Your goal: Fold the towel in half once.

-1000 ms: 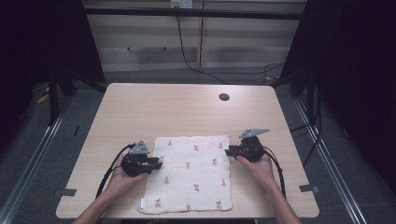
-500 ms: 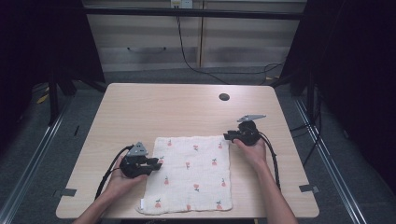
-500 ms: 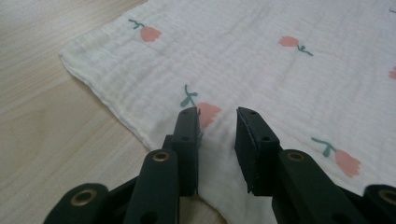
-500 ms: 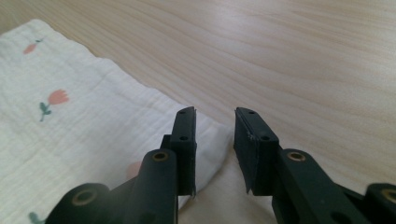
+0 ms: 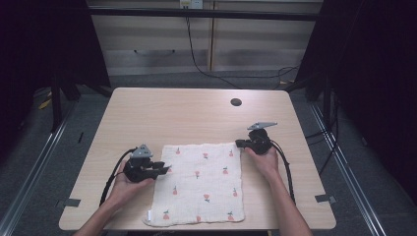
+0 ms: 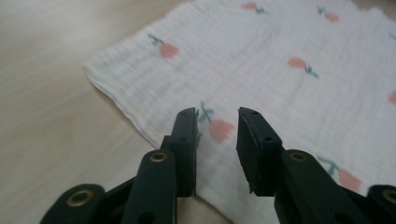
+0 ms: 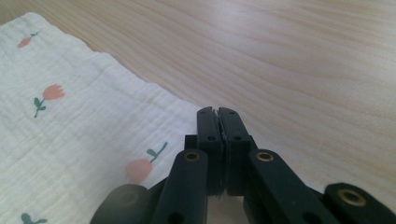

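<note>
Muslin cloth [image 5: 199,184], white with small pink tulip print, lies flat on the light wood table [image 5: 192,115], in the near half at about 6 o'clock from the table's centre. Its near edge is close to the table's near edge.

Left gripper [image 5: 164,169] sits at the cloth's 9 o'clock edge, held in the person's left hand [image 5: 127,184]. In the left gripper view its jaws stand apart with a clear gap, over the cloth [image 6: 280,79] just inside the hem; a tulip shows between them. Nothing is pinched.

Right gripper [image 5: 239,143] is at the cloth's far right corner, about 1 o'clock from the cloth's middle, in the right hand [image 5: 265,160]. Its jaws have just been closing. In the right gripper view they are pressed together face to face at the cloth's edge [image 7: 70,140]. Whether a fold of fabric is caught between the pads cannot be told.

A dark round hole [image 5: 236,102] sits in the tabletop at 12 o'clock from the right gripper, well apart.
</note>
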`<state>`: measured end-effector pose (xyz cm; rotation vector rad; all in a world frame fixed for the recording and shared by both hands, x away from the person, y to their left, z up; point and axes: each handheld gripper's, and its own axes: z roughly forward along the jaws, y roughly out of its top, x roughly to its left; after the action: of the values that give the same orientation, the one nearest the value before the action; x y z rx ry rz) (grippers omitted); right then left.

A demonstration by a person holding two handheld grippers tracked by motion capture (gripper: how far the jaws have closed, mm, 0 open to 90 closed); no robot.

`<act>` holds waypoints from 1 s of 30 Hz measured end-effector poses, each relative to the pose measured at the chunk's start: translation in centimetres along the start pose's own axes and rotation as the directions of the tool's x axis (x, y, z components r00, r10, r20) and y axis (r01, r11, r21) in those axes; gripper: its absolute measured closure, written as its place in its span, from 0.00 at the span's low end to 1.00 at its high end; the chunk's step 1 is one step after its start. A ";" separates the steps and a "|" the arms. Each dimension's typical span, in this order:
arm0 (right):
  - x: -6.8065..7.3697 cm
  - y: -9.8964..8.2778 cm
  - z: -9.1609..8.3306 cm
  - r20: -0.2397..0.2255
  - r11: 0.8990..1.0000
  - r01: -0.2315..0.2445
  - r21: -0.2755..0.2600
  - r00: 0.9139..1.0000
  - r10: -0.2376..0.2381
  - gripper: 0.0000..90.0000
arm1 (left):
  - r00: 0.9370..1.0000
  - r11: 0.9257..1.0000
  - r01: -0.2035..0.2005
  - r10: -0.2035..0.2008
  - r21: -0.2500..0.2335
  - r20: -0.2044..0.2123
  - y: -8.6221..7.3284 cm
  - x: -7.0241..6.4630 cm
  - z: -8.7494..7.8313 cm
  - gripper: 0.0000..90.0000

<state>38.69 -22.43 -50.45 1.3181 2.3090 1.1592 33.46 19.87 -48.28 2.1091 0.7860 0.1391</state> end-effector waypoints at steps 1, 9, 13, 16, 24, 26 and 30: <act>0.0 0.0 -0.1 0.001 1.000 0.001 -0.003 1.000 -0.001 0.98 | 1.000 1.000 0.005 -0.005 -0.017 -0.010 0.5 0.3 -0.2 0.80; 0.3 0.0 -0.2 -0.005 1.000 0.004 -0.012 1.000 -0.004 0.98 | 0.997 0.996 0.067 -0.069 -0.054 -0.029 3.2 3.6 1.0 0.80; 0.2 -0.2 -0.1 -0.004 1.000 -0.002 -0.007 1.000 0.002 0.98 | 0.996 0.997 0.077 -0.078 -0.031 -0.044 3.2 4.7 2.8 0.80; 0.3 -0.1 -0.1 -0.006 1.000 -0.002 -0.008 1.000 0.002 0.98 | 0.994 0.997 0.081 -0.081 -0.004 -0.070 2.8 5.4 3.5 0.79; 0.3 -0.3 -0.6 -0.019 1.000 -0.005 -0.016 1.000 0.004 0.98 | 0.989 0.997 0.066 -0.061 0.030 -0.134 2.3 5.5 4.9 0.73; 0.3 -0.3 -0.7 -0.018 1.000 -0.002 -0.014 1.000 0.001 0.98 | 0.991 0.998 0.051 -0.047 0.028 -0.129 2.3 5.4 5.1 0.74; 0.2 -0.3 -0.6 -0.021 1.000 -0.005 -0.020 1.000 0.005 0.98 | 0.993 0.999 0.029 -0.024 0.037 -0.112 2.3 5.1 5.1 0.77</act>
<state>38.03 -22.64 -50.29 1.3117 2.3041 1.2002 40.53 18.28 -50.63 2.1407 0.8886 0.2310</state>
